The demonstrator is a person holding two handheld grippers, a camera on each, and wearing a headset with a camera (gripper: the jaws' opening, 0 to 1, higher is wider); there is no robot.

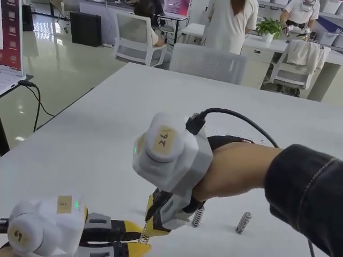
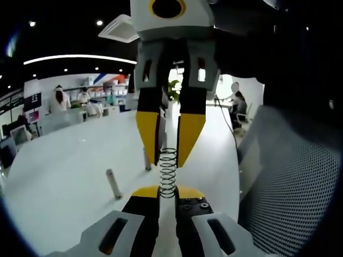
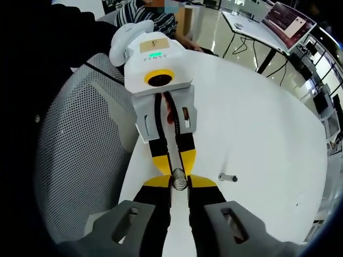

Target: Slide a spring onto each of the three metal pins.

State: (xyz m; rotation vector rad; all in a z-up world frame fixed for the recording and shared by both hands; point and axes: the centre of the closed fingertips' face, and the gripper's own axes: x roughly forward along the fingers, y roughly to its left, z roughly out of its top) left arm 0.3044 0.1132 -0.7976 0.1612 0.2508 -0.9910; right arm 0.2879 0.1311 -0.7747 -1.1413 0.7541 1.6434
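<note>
Left tool [image 2: 168, 190] and right tool [image 3: 179, 182], both narrow, tight on opposite ends of one spring [image 2: 168, 171].

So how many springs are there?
3: one spring gripped between left claw and right claw; a second spring on the table beside the hand; a third spring further right. Others may hide.

Table [image 1: 107, 139]: broad bare surface ahead and to the left, open to passage. Left gripper [image 2: 168, 191] and right gripper [image 3: 179, 182] meet tip to tip, both pinching one spring [image 2: 168, 172]; no way through between them. Near pin [image 2: 112, 183] and far pin [image 2: 147, 159] stand upright just beside that junction. First loose spring [image 1: 198, 216] and second loose spring [image 1: 243, 223] lie on the table under the forearm. Cable [image 1: 241, 120] arcs above the hand [image 1: 236, 171]. Mesh chair back [image 2: 289, 187] closes off the table edge.
</note>
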